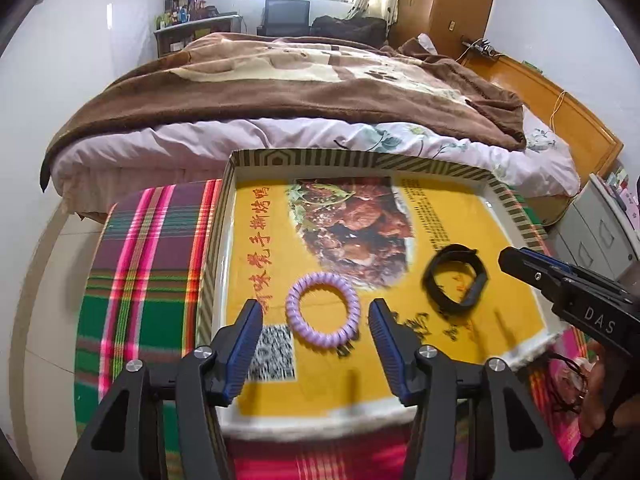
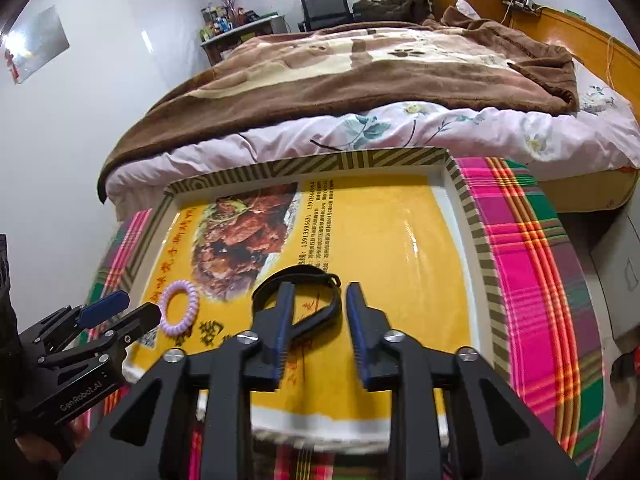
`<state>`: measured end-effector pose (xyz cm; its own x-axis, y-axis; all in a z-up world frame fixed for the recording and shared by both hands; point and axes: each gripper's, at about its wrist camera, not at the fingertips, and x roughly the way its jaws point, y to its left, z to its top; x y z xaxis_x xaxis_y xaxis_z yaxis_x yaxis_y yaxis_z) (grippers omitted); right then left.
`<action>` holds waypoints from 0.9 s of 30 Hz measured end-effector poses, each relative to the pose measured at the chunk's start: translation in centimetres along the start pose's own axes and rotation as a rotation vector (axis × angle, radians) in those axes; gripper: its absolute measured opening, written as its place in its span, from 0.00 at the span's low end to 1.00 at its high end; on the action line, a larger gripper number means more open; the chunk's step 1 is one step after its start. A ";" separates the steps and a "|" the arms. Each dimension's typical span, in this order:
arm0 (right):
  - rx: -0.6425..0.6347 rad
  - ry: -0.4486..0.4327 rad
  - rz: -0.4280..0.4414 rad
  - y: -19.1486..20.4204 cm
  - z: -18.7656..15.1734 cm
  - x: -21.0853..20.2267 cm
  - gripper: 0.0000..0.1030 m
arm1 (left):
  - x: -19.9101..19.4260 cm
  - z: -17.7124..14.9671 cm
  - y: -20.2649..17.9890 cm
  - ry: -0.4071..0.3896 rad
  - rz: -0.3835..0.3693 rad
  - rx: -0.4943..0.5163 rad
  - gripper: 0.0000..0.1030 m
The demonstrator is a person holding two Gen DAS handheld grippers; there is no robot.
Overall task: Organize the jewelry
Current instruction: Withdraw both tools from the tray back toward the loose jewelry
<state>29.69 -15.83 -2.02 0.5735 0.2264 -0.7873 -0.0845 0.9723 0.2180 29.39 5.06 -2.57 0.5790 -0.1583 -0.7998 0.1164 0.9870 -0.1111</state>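
Tools, both ours: left tool [image 1: 316, 316] gapes above lilac spiral hair tie [image 1: 323, 310]; right tool [image 2: 319, 300] parted over black strap bracelet [image 2: 316, 304], gripping nothing.

right claw [image 1: 520, 258]: "DAS" | left claw [image 2: 132, 310]: "GenRobot.AI" | yellow sheet [image 2: 380, 240]: "1391359631"

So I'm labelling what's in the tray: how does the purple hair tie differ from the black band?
The purple hair tie is a ribbed spiral coil; the black band is a smooth flat strap. The hair tie makes an even round ring, while the band is a lopsided loop. The hair tie lies before the left gripper, the band before the right gripper. Both lie loose in the tray, ungripped.
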 end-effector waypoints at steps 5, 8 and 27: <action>-0.012 -0.031 -0.001 0.1 -1.2 -2.5 0.30 | -3.0 -1.2 -0.3 -0.036 0.005 -0.003 0.61; -0.022 -0.047 0.004 0.3 -1.8 -3.9 0.30 | -4.9 -2.2 -0.6 -0.062 0.019 0.008 0.61; -0.111 -0.113 0.066 1.3 -9.4 -10.9 0.40 | -13.8 -9.4 -1.8 -0.176 0.020 0.005 0.75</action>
<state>15.65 -16.52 1.43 0.6512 0.2882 -0.7020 -0.2109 0.9574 0.1975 13.62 5.73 3.12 0.7133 -0.1415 -0.6864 0.1069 0.9899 -0.0929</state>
